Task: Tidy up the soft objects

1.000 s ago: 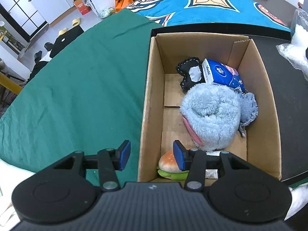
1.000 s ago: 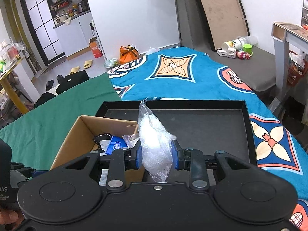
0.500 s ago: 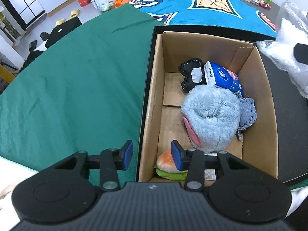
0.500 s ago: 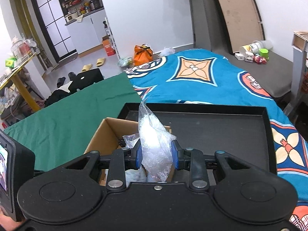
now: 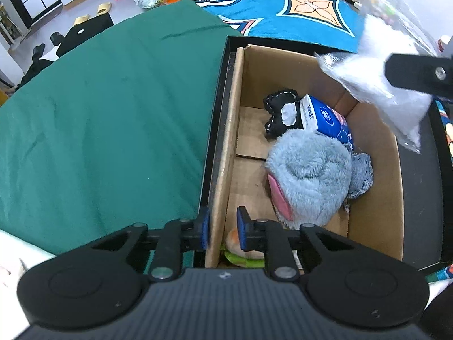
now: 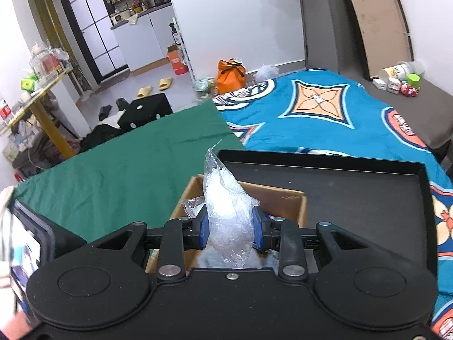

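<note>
A cardboard box (image 5: 373, 198) stands in a black tray (image 6: 368, 192). It holds a fluffy blue plush (image 5: 308, 175), a blue tissue pack (image 5: 325, 117), a black stitched soft toy (image 5: 279, 104), a grey cloth (image 5: 361, 172) and a burger plush (image 5: 240, 243). My left gripper (image 5: 221, 231) straddles the box's left wall, its pads close to the cardboard on either side. My right gripper (image 6: 230, 231) is shut on a clear plastic bag of white filling (image 6: 226, 215) and holds it above the box; the bag also shows in the left wrist view (image 5: 382, 68).
The tray lies on a bed with a green sheet (image 5: 113, 107) on the left and a blue patterned blanket (image 6: 325, 107) behind. An orange bag (image 6: 230, 72) and slippers (image 6: 154, 87) are on the floor beyond. Small toys (image 6: 399, 82) sit on a grey surface at far right.
My left gripper's fingers have closed in around the box's left wall. My right gripper has carried the plastic bag leftward, to above the box.
</note>
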`<state>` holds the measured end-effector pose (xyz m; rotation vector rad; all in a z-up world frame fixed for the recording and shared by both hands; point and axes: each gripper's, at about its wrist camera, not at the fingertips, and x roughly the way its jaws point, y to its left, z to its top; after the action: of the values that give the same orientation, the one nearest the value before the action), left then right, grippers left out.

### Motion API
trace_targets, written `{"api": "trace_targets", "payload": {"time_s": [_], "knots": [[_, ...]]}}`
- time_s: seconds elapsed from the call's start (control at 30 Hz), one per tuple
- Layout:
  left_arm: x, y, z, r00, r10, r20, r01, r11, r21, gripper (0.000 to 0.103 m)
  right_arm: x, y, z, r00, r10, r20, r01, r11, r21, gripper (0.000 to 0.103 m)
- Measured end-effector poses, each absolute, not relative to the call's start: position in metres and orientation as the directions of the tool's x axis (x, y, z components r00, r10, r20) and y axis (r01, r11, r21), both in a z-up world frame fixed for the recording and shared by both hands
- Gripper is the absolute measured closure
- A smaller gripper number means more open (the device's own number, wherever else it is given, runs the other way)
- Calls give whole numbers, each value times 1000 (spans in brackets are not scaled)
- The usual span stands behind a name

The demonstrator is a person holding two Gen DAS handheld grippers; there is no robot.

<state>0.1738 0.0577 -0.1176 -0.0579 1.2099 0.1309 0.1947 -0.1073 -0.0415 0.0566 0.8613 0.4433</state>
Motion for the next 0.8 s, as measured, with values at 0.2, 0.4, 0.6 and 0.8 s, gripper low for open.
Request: {"api": "trace_targets", "payload": {"time_s": [0.2, 0.4, 0.6, 0.8], "knots": [[174, 62, -118, 351, 50, -935, -136, 991, 2, 85, 196, -107, -41, 541, 436, -719, -352, 894, 277, 65], [173, 62, -118, 353, 49, -934, -136, 991, 0, 85, 190, -117, -42, 546, 412, -730, -334, 906, 262, 65], [171, 59, -116, 358, 61, -932, -131, 991, 15, 85, 182, -134, -44, 546, 395, -739, -305, 915, 264, 62], [168, 53, -109, 380, 81, -921, -109, 993, 42, 81, 173, -152, -45, 551, 383, -741, -285, 921, 264, 54]]}}
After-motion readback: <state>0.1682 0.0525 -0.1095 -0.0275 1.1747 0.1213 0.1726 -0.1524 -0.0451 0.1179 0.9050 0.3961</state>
